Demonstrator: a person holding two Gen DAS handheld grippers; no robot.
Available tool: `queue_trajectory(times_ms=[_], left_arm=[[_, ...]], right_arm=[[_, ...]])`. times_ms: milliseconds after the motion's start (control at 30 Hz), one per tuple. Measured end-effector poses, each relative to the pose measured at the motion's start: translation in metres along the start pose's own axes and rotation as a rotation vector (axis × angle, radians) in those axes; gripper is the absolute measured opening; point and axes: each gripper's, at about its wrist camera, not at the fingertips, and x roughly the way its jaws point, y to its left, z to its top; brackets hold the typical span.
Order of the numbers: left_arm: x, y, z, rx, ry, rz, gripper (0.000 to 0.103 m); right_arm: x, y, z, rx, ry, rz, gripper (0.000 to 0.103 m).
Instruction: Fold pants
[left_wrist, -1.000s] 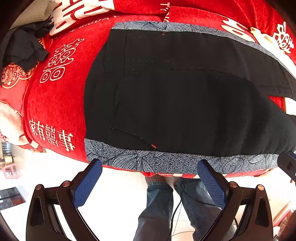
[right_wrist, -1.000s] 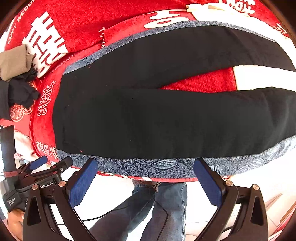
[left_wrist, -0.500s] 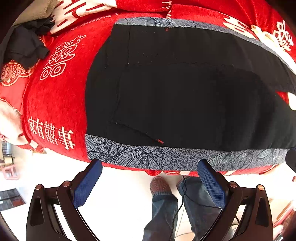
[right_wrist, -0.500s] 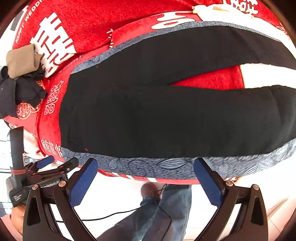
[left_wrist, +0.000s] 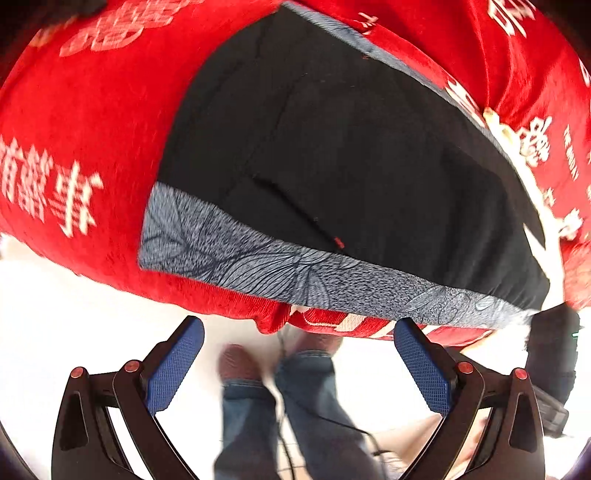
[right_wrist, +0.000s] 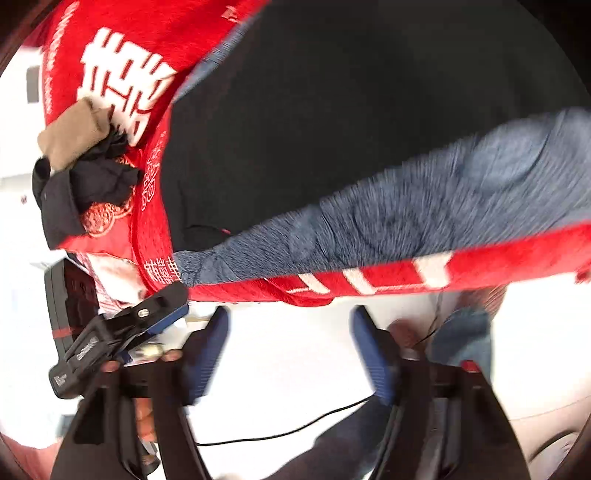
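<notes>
Pants (left_wrist: 354, 155) spread flat, left gripper (left_wrist: 299, 363) fingers wide, right gripper (right_wrist: 290, 345) fingers narrower, both empty

The black left gripper with blue pads (left_wrist: 297, 363) is held with jaws spread wide and empty; the matching right gripper (right_wrist: 290, 350) likewise, jaws parted.

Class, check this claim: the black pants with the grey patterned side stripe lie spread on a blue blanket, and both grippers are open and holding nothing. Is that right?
One detail is wrong: the blanket is red with white characters, not blue, as the left wrist view shows. The rest stands: the black pants with the grey stripe lie on it, and the left gripper and right gripper are open and empty.
</notes>
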Motion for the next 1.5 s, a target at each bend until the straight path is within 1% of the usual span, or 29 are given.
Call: queue_trajectory(times_ms=[100,200,267,300,333,367,433,500,567,600,633,667,700,733,800,867,933,967,1000,1033,1100,1133,1167,1200,1233,1300,1400,1433,1500], left_arm=[[0.012,0.010,0.003,-0.030,0.004,-0.050,0.103],[0.025,0.009,0.008,-0.031,-0.002,-0.086,0.103],[0.032,0.012,0.010,-0.038,-0.002,-0.115,0.103],[0.035,0.012,0.011,-0.050,-0.002,-0.136,0.103],[0.037,0.013,0.011,-0.063,-0.003,-0.156,0.103],[0.039,0.014,0.012,-0.080,-0.003,-0.177,0.103],[0.041,0.016,0.015,-0.124,-0.006,-0.227,0.103],[0.042,0.015,0.019,-0.188,-0.007,-0.294,0.103],[0.045,0.010,0.025,-0.248,-0.005,-0.356,0.093],[0.045,0.007,0.029,-0.275,-0.017,-0.385,0.077],[0.045,0.002,0.034,-0.278,-0.029,-0.384,0.055],[0.045,-0.003,0.039,-0.266,-0.037,-0.372,0.048],[0.045,-0.006,0.042,-0.254,-0.043,-0.354,0.042],[0.045,-0.009,0.044,-0.241,-0.045,-0.338,0.039],[0.043,-0.013,0.045,-0.211,-0.043,-0.319,0.039],[0.040,-0.016,0.047,-0.187,-0.036,-0.309,0.039],[0.037,-0.018,0.048,-0.160,-0.031,-0.296,0.039],[0.038,-0.020,0.048,-0.149,-0.027,-0.286,0.039],[0.038,-0.022,0.049,-0.143,-0.022,-0.280,0.039],[0.038,-0.021,0.050,-0.141,-0.019,-0.277,0.039],[0.039,-0.022,0.051,-0.132,-0.012,-0.266,0.039],[0.041,-0.022,0.052,-0.127,-0.008,-0.260,0.039],[0.042,-0.021,0.052,-0.125,-0.004,-0.258,0.039],[0.041,-0.020,0.052,-0.124,0.000,-0.253,0.036],[0.041,-0.020,0.053,-0.127,0.002,-0.248,0.033],[0.036,-0.022,0.056,-0.146,0.000,-0.245,0.033],[0.021,-0.030,0.061,-0.157,-0.007,-0.224,0.033],[0.012,-0.035,0.064,-0.151,-0.019,-0.215,0.033],[-0.003,-0.043,0.071,-0.149,-0.034,-0.208,0.033]], right_arm=[[0.010,-0.016,0.003,0.055,-0.040,0.064,0.068],[0.014,-0.033,0.012,0.108,-0.095,0.121,0.068],[0.014,-0.042,0.015,0.160,-0.100,0.176,0.068],[0.014,-0.046,0.015,0.188,-0.100,0.206,0.049],[0.012,-0.048,0.014,0.209,-0.103,0.258,0.025],[0.009,-0.047,0.014,0.222,-0.113,0.292,0.005],[-0.001,-0.039,0.015,0.215,-0.140,0.351,0.005],[-0.011,-0.027,0.018,0.188,-0.155,0.397,0.005],[-0.022,-0.017,0.021,0.153,-0.161,0.419,0.005],[-0.026,-0.013,0.022,0.140,-0.159,0.423,0.005],[-0.028,-0.014,0.023,0.130,-0.155,0.416,0.005],[-0.029,-0.014,0.024,0.124,-0.149,0.399,0.006],[-0.030,-0.016,0.024,0.127,-0.142,0.356,0.008],[-0.030,-0.021,0.025,0.133,-0.140,0.331,0.008],[-0.033,-0.032,0.025,0.151,-0.143,0.291,0.010],[-0.039,-0.046,0.024,0.172,-0.169,0.262,0.012],[-0.044,-0.060,0.020,0.214,-0.192,0.267,0.019],[-0.046,-0.066,0.019,0.235,-0.203,0.274,0.028],[-0.048,-0.076,0.016,0.276,-0.220,0.288,0.036],[-0.050,-0.084,0.015,0.305,-0.233,0.300,0.038],[-0.056,-0.109,0.006,0.424,-0.272,0.367,0.038],[-0.059,-0.126,0.000,0.520,-0.300,0.436,0.038],[-0.061,-0.134,-0.003,0.576,-0.321,0.480,0.034],[-0.064,-0.138,-0.004,0.612,-0.340,0.492,0.015],[-0.071,-0.142,-0.005,0.640,-0.344,0.477,0.008],[-0.084,-0.138,-0.002,0.630,-0.328,0.428,0.004],[-0.120,-0.115,0.021,0.496,-0.296,0.353,0.004],[-0.136,-0.103,0.036,0.431,-0.278,0.331,0.004],[-0.155,-0.087,0.065,0.351,-0.243,0.310,0.004]])
